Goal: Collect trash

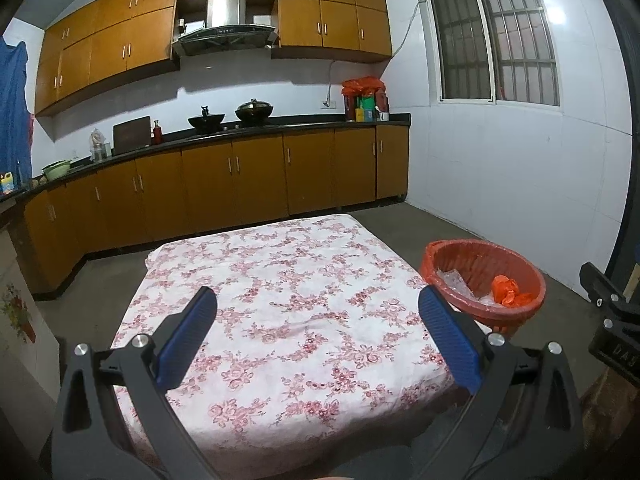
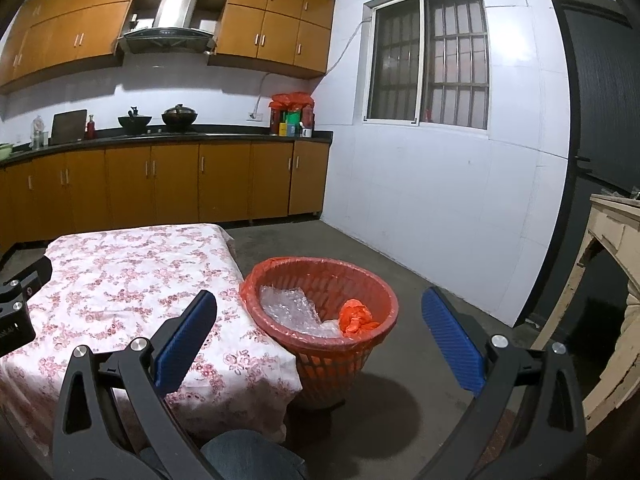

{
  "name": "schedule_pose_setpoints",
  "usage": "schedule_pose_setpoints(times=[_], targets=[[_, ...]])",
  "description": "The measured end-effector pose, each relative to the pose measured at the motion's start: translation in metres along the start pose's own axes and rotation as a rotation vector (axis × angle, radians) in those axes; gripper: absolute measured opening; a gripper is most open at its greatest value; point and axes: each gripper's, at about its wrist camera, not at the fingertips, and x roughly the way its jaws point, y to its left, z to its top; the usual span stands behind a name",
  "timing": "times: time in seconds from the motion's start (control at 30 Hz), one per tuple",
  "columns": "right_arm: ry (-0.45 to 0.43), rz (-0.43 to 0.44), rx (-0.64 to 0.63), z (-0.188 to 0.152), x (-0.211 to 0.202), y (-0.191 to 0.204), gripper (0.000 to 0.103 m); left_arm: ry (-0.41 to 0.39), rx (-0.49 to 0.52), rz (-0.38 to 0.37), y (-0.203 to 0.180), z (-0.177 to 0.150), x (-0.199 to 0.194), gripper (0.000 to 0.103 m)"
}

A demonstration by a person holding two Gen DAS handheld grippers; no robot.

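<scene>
A red plastic trash basket with a red liner stands on the floor at the right side of the table; it also shows in the left wrist view. Inside lie clear bubble wrap and a crumpled orange bag, also seen in the left wrist view. My left gripper is open and empty above the table with the pink floral cloth. My right gripper is open and empty, held above and in front of the basket. The cloth bears no loose items.
Orange kitchen cabinets and a dark counter with woks run along the far wall. A white wall with a barred window is on the right. A worn cream wooden piece stands at far right. Grey concrete floor surrounds the basket.
</scene>
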Motion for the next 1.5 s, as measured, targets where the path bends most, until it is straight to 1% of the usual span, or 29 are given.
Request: schedule_pose_setpoints(times=[0.5,1.5], targets=[[0.005,-0.021,0.007,-0.006,-0.003,0.000,0.101,-0.008,0.012,0.006,-0.006,-0.005,-0.007,0.099],[0.004,-0.020,0.007,-0.006,-0.004,0.000,0.101,0.000,0.003,-0.009,-0.009,-0.007,-0.009,0.099]])
